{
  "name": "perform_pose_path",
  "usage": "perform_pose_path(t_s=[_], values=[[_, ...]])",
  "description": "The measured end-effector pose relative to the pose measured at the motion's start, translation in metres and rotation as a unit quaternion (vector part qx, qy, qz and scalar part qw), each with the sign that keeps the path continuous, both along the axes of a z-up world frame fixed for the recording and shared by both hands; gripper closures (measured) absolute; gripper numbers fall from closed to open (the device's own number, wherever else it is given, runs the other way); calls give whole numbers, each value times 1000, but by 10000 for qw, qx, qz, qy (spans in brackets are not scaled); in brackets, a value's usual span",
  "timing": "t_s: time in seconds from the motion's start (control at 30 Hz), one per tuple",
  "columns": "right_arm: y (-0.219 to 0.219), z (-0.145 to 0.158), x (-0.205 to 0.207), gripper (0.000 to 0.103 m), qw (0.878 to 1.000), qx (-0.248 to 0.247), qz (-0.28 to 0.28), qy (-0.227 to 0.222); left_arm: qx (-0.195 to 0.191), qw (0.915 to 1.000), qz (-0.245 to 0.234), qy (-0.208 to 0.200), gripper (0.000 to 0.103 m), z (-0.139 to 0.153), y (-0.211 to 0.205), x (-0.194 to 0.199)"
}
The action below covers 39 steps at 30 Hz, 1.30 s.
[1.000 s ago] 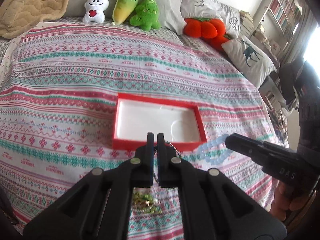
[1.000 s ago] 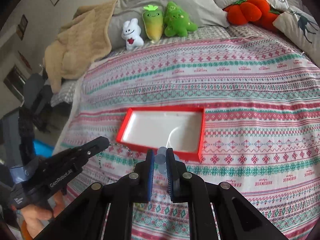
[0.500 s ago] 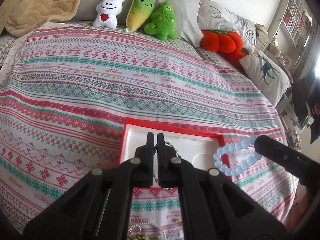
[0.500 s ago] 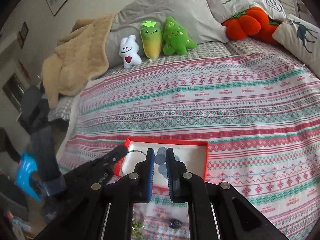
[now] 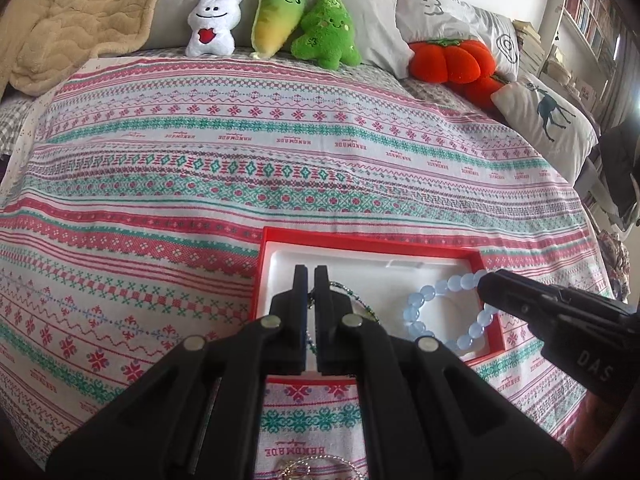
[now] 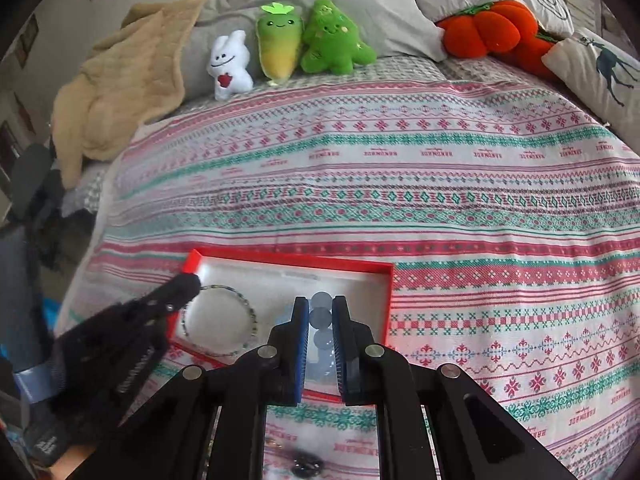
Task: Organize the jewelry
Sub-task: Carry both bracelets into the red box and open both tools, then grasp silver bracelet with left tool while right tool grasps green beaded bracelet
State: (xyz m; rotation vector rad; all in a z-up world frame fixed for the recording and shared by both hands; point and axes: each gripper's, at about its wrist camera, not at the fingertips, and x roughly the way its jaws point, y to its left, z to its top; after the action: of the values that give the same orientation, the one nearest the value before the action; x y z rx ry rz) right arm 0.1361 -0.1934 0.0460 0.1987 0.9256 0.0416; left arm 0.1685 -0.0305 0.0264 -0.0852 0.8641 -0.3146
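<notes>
A red tray with a white inside lies on the patterned bedspread; it also shows in the right wrist view. My left gripper is shut on a thin dark beaded bracelet, which hangs over the tray's left half. My right gripper is shut on a pale blue bead bracelet, whose loop hangs over the tray's right half. Whether either bracelet touches the tray floor I cannot tell.
More jewelry lies on the bedspread below the grippers, including a dark piece. Plush toys, an orange plush and pillows line the bed's far side. A beige blanket lies far left.
Both grippers have moved forward from the near bedspread to over the tray, each carrying its bracelet. The bracelets now hang over the white inside of the tray.
</notes>
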Motion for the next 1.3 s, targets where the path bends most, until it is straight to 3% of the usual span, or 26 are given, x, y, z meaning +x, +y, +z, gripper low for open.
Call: perform_pose_path(t_s=[0.17, 0.3, 0.43, 0.5, 0.7, 0.87, 1.13, 1.2, 1.27, 1.3], values=[[-3, 3, -3, 90, 9999, 59, 89, -43, 121, 9999, -28, 82, 97, 6, -1, -3], [-2, 14, -12, 85, 9998, 15, 152, -88, 265, 9995, -130, 69, 60, 16, 2, -14], [1, 22, -22, 85, 9997, -33, 223, -81, 353, 9992, -209, -15, 49, 27, 9, -28], [4, 25, -26, 85, 9996, -61, 273, -83, 411, 9989, -228, -68, 39, 31, 13, -37], [19, 27, -43, 85, 9983, -290, 513, -28, 677, 9976, -159, 32, 26, 30, 29, -55], [30, 18, -57, 84, 9962, -497, 703, 137, 849, 9960, -103, 259, 22, 18, 43, -68], [34, -15, -75, 82, 9908, -673, 853, 807, 952, 9908, -267, 925, 19, -7, 61, -86], [33, -20, -79, 74, 9897, -670, 855, 933, 1006, 9895, -308, 989, 18, -11, 64, -90], [32, -24, -83, 37, 9888, -691, 857, 1012, 1058, 9883, -351, 1045, 18, -14, 66, -93], [32, -24, -86, 33, 9889, -711, 850, 995, 1056, 9877, -374, 1091, 18, -17, 67, -94]])
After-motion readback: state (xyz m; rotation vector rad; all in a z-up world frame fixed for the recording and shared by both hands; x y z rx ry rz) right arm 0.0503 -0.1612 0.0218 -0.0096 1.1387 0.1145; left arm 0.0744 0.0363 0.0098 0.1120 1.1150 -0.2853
